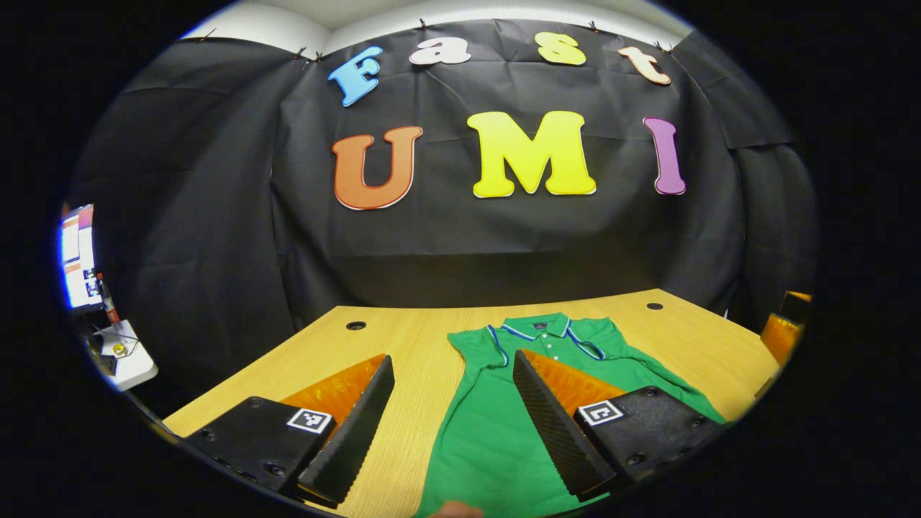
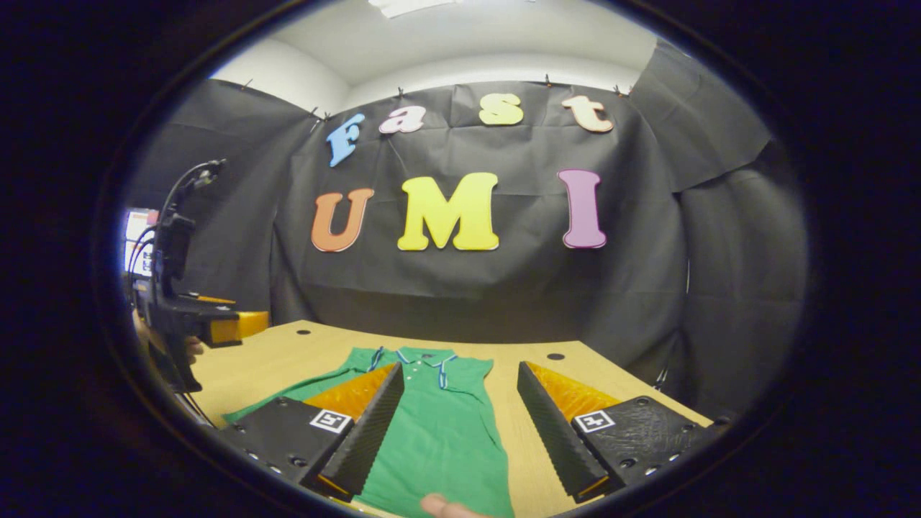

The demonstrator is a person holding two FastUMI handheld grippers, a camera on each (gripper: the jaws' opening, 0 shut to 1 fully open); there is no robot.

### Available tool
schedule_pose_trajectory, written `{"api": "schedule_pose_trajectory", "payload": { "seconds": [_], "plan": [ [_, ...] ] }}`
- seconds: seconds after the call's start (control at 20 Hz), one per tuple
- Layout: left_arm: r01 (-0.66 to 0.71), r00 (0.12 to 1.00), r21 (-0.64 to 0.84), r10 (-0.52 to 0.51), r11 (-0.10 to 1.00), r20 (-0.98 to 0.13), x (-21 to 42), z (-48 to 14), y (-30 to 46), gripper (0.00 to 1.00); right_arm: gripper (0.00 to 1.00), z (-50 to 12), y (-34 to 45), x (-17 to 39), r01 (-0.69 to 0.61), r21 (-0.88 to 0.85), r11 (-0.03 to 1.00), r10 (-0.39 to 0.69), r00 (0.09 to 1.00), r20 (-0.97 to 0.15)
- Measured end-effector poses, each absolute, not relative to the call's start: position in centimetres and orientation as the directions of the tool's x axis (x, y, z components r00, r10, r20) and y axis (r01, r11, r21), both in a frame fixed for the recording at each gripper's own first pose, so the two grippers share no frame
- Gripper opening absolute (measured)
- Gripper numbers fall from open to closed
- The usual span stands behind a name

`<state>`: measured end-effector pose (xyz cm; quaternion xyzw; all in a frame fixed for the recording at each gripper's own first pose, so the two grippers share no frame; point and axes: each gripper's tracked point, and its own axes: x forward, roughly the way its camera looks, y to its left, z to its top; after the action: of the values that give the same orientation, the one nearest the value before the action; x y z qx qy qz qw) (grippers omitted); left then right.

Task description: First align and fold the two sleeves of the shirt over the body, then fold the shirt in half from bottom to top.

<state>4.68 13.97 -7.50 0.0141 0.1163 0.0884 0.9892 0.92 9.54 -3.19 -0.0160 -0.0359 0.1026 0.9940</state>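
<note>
A green polo shirt [image 1: 496,424] lay flat on the wooden worktop [image 1: 410,345], collar toward the booth's black back wall and hem toward the near edge. One sleeve spread out to the side; in the right gripper view it showed at [image 2: 302,392].

The left gripper [image 1: 453,417] hung above the near part of the worktop with its fingers [image 1: 554,432] wide apart and nothing between them. One finger stood over the shirt's body just below the collar; the other stood over bare wood beside the shirt's edge. Contact with the cloth could not be judged.

The right gripper [image 2: 460,424] was likewise spread, gripping nothing. One finger [image 2: 367,432] overlay the shirt's chest near the placket; the other lay over bare worktop just beyond the garment's edge.

In the right gripper view the left gripper appeared farther off at the worktop's side, held in a hand [image 2: 191,349]. A fingertip [image 2: 442,506] showed at the near edge, over the shirt's hem.
</note>
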Motion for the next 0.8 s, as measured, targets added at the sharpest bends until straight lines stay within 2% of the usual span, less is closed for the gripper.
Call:
{"api": "schedule_pose_trajectory", "payload": {
  "seconds": [0.1,0.35,0.6,0.8],
  "plan": [
    [-0.180,0.948,0.019,0.179,0.983,-0.263,2.0,-9.8,14.4,1.00,0.96,-3.6,8.5,-0.1,-0.159,-0.072,0.985,0.164,0.985,0.056],
    [-0.164,0.918,-0.022,0.145,0.986,-0.370,-1.5,-16.8,14.1,1.00,0.95,-7.0,7.3,-2.0,-0.150,-0.087,0.985,0.150,0.989,-0.014],
    [-0.122,0.908,0.005,0.114,0.992,-0.403,-3.0,-20.5,13.1,1.00,0.95,-15.1,6.1,-1.1,-0.132,-0.124,0.984,0.107,0.977,-0.186],
    [-0.135,0.891,0.050,0.144,0.990,-0.431,-3.8,-22.7,14.1,1.00,0.96,-21.0,5.4,-0.8,-0.141,-0.128,0.982,0.089,0.933,-0.348]
  ]
}}
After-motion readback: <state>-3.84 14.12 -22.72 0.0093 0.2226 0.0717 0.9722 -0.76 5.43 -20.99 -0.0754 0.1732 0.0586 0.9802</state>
